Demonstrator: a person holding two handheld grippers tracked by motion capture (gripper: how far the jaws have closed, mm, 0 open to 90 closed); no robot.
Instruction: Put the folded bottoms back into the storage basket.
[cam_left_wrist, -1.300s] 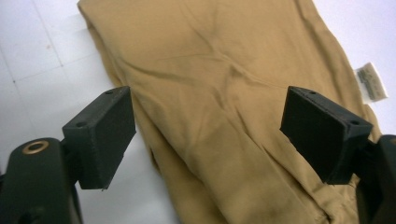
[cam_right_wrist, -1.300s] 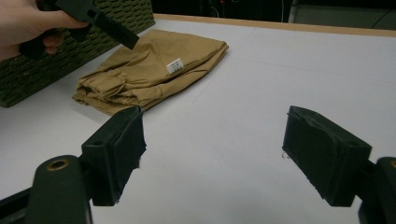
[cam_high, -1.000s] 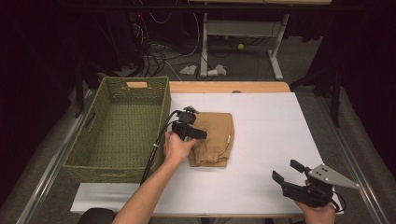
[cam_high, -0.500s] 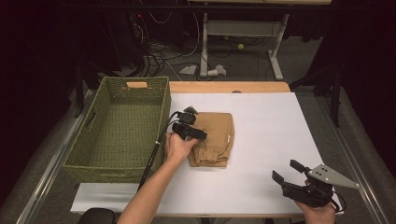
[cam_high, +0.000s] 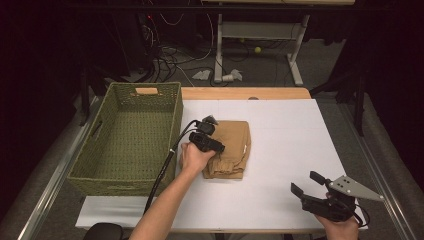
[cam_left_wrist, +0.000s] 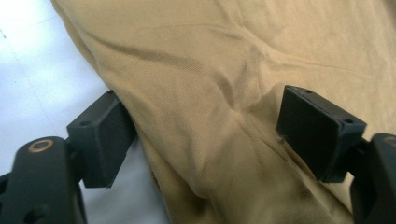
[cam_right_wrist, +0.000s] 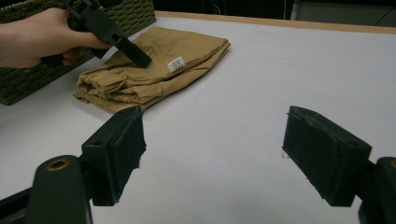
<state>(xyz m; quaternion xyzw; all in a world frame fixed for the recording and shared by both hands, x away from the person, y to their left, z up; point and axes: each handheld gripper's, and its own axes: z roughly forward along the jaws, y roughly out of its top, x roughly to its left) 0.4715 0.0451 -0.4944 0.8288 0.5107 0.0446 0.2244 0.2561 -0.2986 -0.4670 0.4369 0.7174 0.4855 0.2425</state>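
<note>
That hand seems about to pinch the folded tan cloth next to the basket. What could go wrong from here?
The left hand-held gripper, jaws open around an edge of the folded tan garment, may catch only the top layers, so lifting could unfold it. Carried toward the green basket, trailing cloth might snag its rim.

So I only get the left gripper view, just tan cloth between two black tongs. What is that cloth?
Observer: Folded tan trousers lying on the white table.
Operator: Anything next to them?
Observer: A green woven basket stands just to their left.
Operator: And the other hand?
Observer: The right tongs hang open near the table's front right corner, holding nothing.
Operator: Any markings on the trousers?
Observer: A small white label shows in the right gripper view.
</note>
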